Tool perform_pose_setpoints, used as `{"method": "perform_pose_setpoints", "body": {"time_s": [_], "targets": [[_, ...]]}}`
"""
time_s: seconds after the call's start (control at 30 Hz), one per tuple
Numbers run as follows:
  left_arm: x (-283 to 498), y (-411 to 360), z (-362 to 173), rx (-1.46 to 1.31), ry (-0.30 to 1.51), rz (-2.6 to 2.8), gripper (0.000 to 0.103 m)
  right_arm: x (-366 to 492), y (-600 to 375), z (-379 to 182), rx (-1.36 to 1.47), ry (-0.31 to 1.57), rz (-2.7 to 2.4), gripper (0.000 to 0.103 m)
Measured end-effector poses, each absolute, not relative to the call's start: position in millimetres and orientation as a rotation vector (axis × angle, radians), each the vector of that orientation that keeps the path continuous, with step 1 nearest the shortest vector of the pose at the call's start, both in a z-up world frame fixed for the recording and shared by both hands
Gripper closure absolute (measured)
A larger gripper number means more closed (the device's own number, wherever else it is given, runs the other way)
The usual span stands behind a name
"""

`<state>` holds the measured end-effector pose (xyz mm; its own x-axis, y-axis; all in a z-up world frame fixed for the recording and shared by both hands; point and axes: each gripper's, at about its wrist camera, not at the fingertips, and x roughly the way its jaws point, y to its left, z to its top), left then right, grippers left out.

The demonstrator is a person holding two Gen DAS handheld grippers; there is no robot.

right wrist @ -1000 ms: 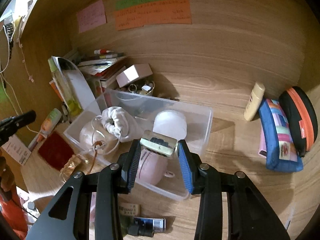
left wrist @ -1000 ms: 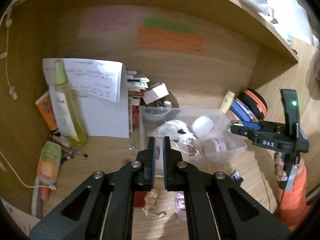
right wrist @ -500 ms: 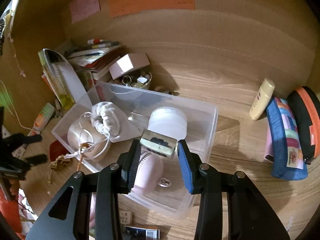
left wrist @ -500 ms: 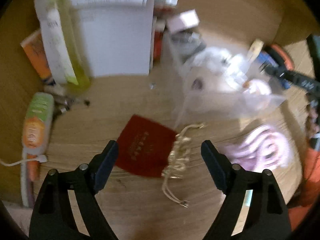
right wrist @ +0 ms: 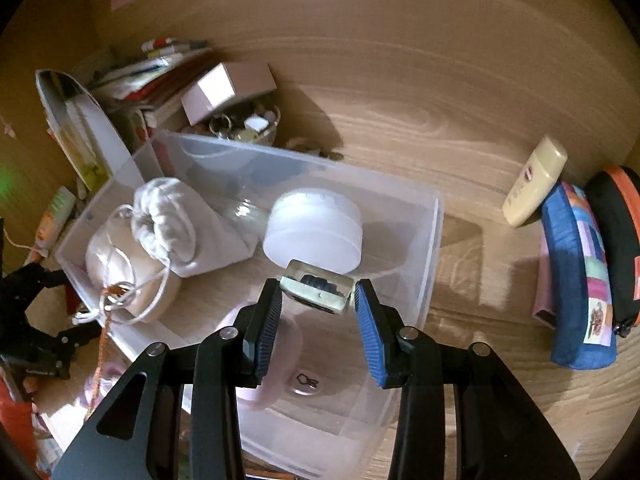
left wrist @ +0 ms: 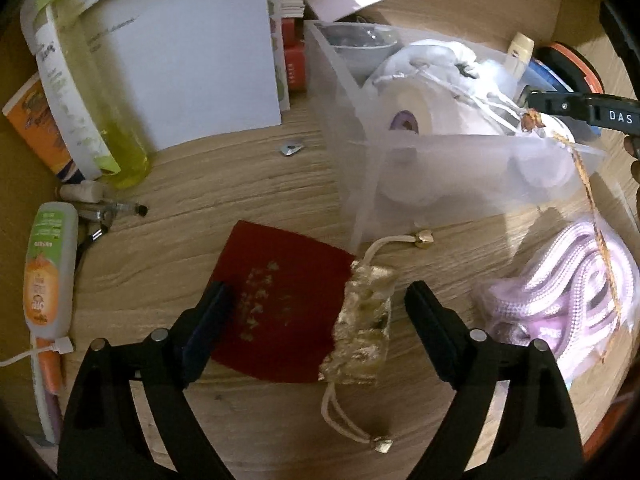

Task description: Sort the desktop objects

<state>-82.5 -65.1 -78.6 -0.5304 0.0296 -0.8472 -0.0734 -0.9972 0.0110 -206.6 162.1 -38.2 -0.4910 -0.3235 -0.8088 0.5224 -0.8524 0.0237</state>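
Note:
My left gripper (left wrist: 318, 296) points down at the desk and its jaws are opening. A flat red pouch (left wrist: 280, 300) and a gold drawstring bag (left wrist: 364, 332) lie between the fingers, and the pads do not press on either. My right gripper (right wrist: 316, 300) is shut on a small clear block (right wrist: 316, 292) with a dark shape inside. It holds the block above the clear plastic bin (right wrist: 436, 240). In the bin lie a white round jar (right wrist: 316, 232), a white drawstring bag (right wrist: 164, 224) and a pink round thing (right wrist: 280, 344).
A yellow-green bottle (left wrist: 92, 100), an orange and green tube (left wrist: 48, 272) and white paper (left wrist: 192, 60) stand left of the bin. A pink cord bundle (left wrist: 568, 280) lies in front. Right of it are a cream bottle (right wrist: 536, 184), a blue pencil case (right wrist: 576, 280) and a black and orange case (right wrist: 616, 240).
The left gripper's jaws went from shut to wide apart as it dropped toward the desk over the red pouch. The right gripper moved in over the bin, still holding the block.

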Motion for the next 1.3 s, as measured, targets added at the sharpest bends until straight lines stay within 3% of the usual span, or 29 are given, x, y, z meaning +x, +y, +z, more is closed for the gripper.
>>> {"method": "perform_pose_setpoints", "body": {"time_s": [0.1,0.37,0.47,0.53,0.63,0.8,0.87,1.07,1.3], "targets": [[-85,-66,-80,-1.488,0.056,2.713,0.017,-207,160,-38,1.204,0.317,-2.351,0.068],[-79,-71,-73,-1.44,0.025,2.787,0.066,-206,156,-36,1.215,0.339,-2.369,0.064],[-77,-82,-72,-1.437,-0.031,2.807,0.081,-204,160,-34,1.216,0.295,-2.347,0.059],[-73,-89,-71,-1.437,-0.087,2.81,0.085,-197,162,-29,1.202,0.273,-2.339,0.054],[-66,-94,-68,-1.437,-0.141,2.834,0.087,-183,166,-21,1.152,0.262,-2.341,0.036],[-55,-101,-47,-1.38,-0.198,2.877,0.087,-156,175,-9,1.071,0.274,-2.342,0.032],[-52,-100,-31,-1.332,-0.212,2.896,0.087,-148,180,-8,1.053,0.266,-2.338,0.025],[-59,-75,18,-1.165,-0.186,2.906,0.087,-126,198,-12,1.032,0.265,-2.343,0.024],[-93,-43,38,-1.122,-0.125,2.855,0.087,-108,221,-29,1.079,0.235,-2.332,0.024]]}}
